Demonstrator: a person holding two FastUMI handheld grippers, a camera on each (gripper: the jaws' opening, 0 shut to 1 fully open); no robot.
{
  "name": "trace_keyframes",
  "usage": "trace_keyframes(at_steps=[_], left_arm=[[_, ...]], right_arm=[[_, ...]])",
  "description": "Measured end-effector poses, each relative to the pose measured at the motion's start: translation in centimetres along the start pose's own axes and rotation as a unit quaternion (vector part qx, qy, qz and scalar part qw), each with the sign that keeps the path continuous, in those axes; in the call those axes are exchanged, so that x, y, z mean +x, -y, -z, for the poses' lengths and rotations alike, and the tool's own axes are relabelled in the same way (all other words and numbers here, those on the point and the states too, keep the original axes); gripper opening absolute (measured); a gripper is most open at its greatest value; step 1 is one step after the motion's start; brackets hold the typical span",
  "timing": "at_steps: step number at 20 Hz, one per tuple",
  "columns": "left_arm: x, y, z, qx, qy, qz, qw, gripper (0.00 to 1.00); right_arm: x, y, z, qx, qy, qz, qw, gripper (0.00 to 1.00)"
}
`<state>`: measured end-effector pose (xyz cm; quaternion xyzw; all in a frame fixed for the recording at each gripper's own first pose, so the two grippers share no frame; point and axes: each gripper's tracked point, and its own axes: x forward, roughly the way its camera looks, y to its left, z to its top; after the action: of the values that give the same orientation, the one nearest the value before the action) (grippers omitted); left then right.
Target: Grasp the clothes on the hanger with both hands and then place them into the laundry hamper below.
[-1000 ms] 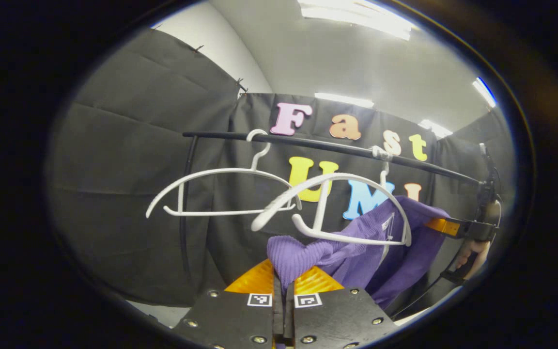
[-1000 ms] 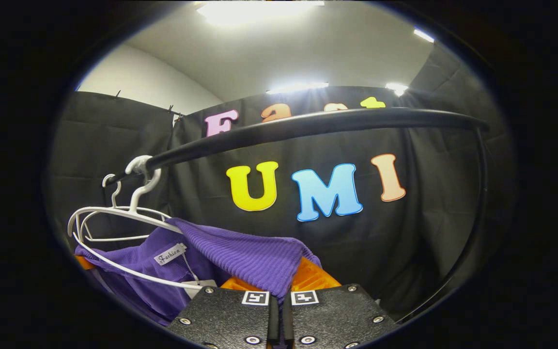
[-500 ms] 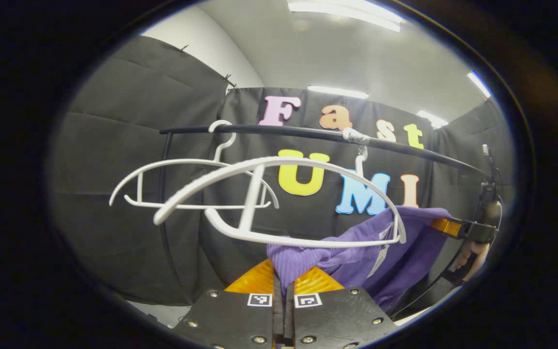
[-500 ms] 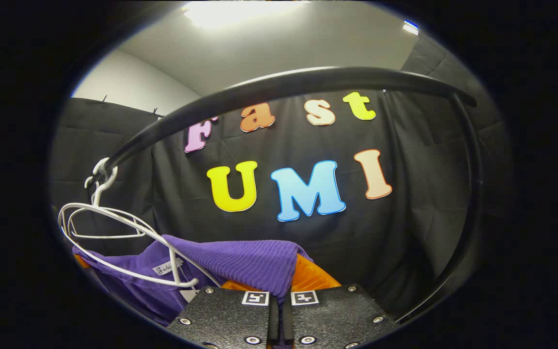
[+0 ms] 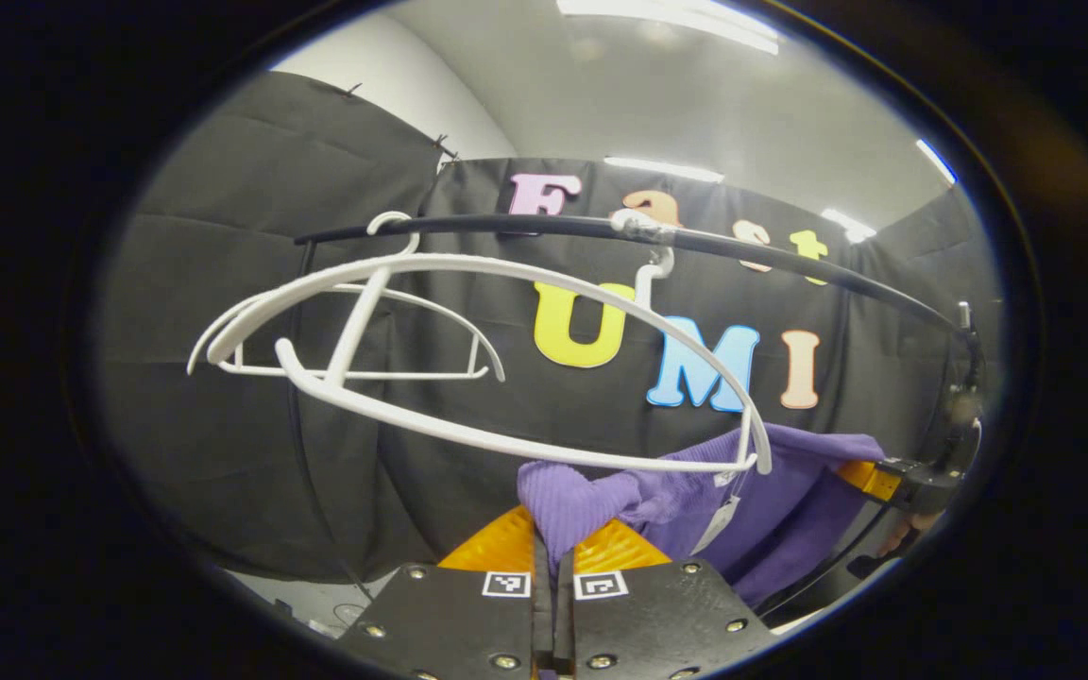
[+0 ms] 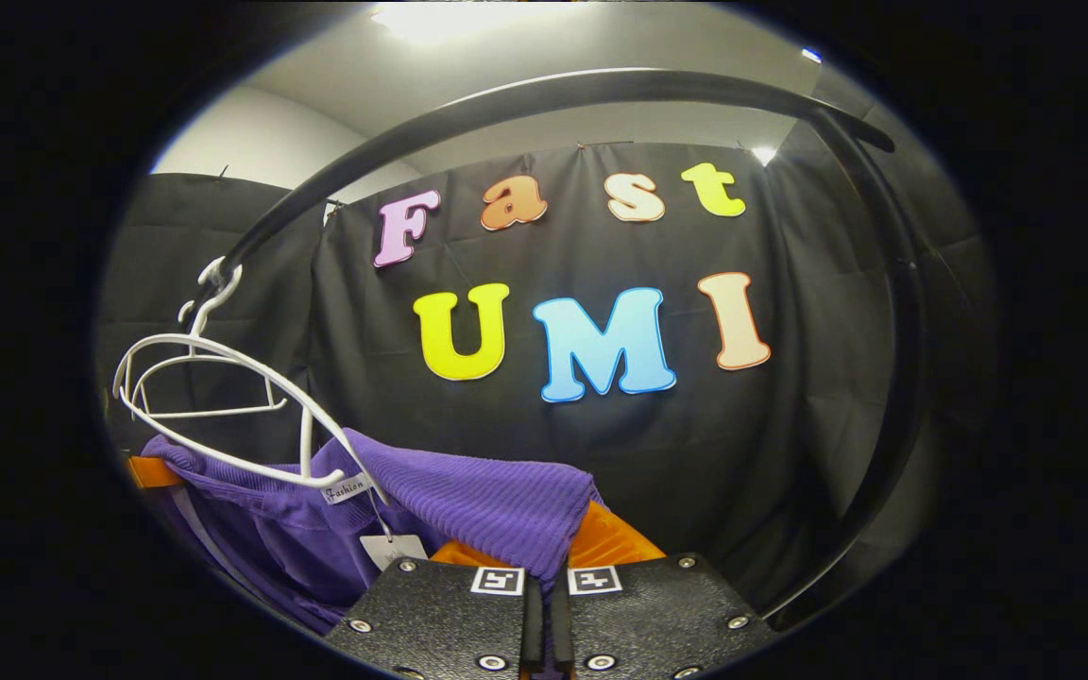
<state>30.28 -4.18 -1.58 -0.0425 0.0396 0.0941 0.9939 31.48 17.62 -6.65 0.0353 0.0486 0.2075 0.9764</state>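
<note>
Left gripper: its jaws are pressing together on a bunched fold of the purple garment, which is rising just above its fingers in the left gripper view.
Right gripper: its jaws are clamping the garment's other shoulder; the ribbed cloth is draping over its fingers in the right gripper view. In the left gripper view this gripper is showing far off at the garment's far end, with part of a hand below it.
Purple garment: it is stretching between the two grippers, hanging below the near hanger and apart from its arms; a neck label and a white tag are showing at the collar.
Near hanger: white, tilting, hooking on the rail above the garment.
Second hanger: white, bare, hanging on the rail behind the near hanger.
Rail: black, running above the garment and bending down into an upright beyond the right gripper.
Room: black cloth wall is hanging behind the rail; a pale ceiling with strip lights is spreading above it.
</note>
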Motion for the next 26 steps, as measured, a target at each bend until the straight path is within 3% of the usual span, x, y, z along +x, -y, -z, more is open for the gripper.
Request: trace_keyframes(at_steps=[7,12,19,26], left_arm=[[-0.3,1.8,3.2,-0.005,-0.034,0.005,0.999,0.02],[-3.4,1.5,6.7,-0.007,-0.069,0.019,0.997,0.02],[-7.1,-1.8,9.1,0.002,-0.084,0.077,0.994,0.01],[-11.8,-7.1,12.5,0.016,-0.096,0.133,0.986,0.00]], right_arm=[[-3.0,3.0,4.7,-0.010,-0.054,-0.001,0.998,0.03],[-6.8,2.3,7.4,0.005,-0.086,0.011,0.996,0.03],[-12.3,-2.3,9.1,0.007,-0.114,0.041,0.993,0.03],[-19.1,-9.5,11.9,0.010,-0.146,0.071,0.987,0.03]])
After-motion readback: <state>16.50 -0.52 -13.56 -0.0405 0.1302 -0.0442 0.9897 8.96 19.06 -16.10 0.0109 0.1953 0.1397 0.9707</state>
